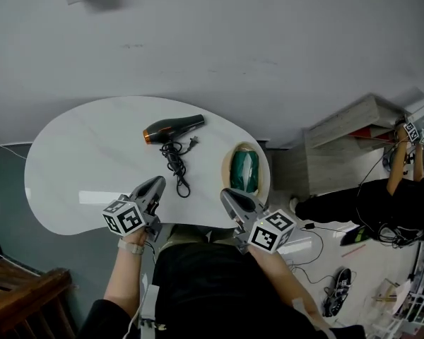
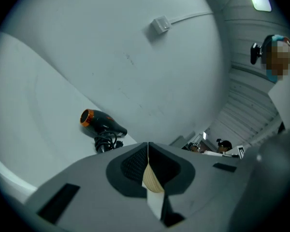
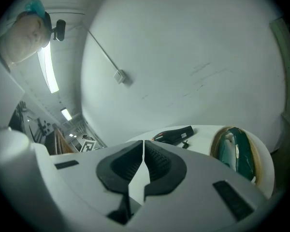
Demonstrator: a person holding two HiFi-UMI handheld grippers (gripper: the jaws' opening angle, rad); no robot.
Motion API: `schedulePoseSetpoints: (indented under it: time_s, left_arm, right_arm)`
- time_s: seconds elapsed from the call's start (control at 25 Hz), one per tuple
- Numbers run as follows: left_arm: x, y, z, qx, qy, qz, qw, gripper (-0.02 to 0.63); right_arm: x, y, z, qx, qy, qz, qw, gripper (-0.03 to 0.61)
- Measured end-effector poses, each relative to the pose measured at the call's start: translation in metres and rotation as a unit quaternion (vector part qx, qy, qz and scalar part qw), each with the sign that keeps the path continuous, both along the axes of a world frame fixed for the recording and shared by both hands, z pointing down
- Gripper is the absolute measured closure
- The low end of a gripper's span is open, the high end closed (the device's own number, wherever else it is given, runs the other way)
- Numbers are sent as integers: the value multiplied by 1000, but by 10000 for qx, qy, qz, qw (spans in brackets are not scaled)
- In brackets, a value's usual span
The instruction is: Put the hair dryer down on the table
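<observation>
Hair dryer (image 1: 171,128) lies on its side on the white table (image 1: 78,161), near the far edge, orange-ringed end to your left, well apart from both claws. An oval wooden tray (image 1: 225,162) holding a green object (image 1: 244,170) sits to its right. Your left gripper (image 1: 157,182) and right gripper (image 1: 226,193) hover over the near edge, both clenched on nothing. The black cord (image 1: 177,167) trails from the dryer toward you.

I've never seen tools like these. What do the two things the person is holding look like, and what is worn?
The left gripper and right gripper are grey wedge-shaped shells with black ridged pads. Each carries a white cube printed with black square markers. The person wears black clothing and a pale wristband.
</observation>
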State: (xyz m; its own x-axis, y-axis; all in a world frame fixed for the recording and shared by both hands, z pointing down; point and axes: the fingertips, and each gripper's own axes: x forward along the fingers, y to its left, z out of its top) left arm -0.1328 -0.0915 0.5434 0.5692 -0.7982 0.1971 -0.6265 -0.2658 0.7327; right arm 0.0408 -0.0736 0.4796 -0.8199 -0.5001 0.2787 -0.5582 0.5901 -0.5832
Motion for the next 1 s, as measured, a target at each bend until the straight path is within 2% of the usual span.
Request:
schedulePoseSetpoints:
  time_s: [0.16, 0.32, 0.56, 0.84, 1.0]
  left_arm:
    - [9, 17, -32, 371, -606, 113, 9974, 604]
    - [19, 31, -64, 715, -945, 159, 9928, 604]
    - [38, 54, -106, 1195, -1774, 276, 9765, 604]
    - [52, 77, -141, 1466, -2206, 150, 9642, 603]
    - [58, 87, -153, 1573, -2329, 137, 9596, 603]
  right_arm:
    - [-6, 11, -13, 203, -82, -174, 9996, 556]
    - [-12, 19, -30, 444, -138, -391, 9982, 557]
    - [-14, 29, -56, 792, -175, -558, 9951, 557]
    - [-14, 46, -81, 1180, -145, -838, 9894, 557]
    - [-17, 56, -89, 1480, 36, -1017, 9837, 557]
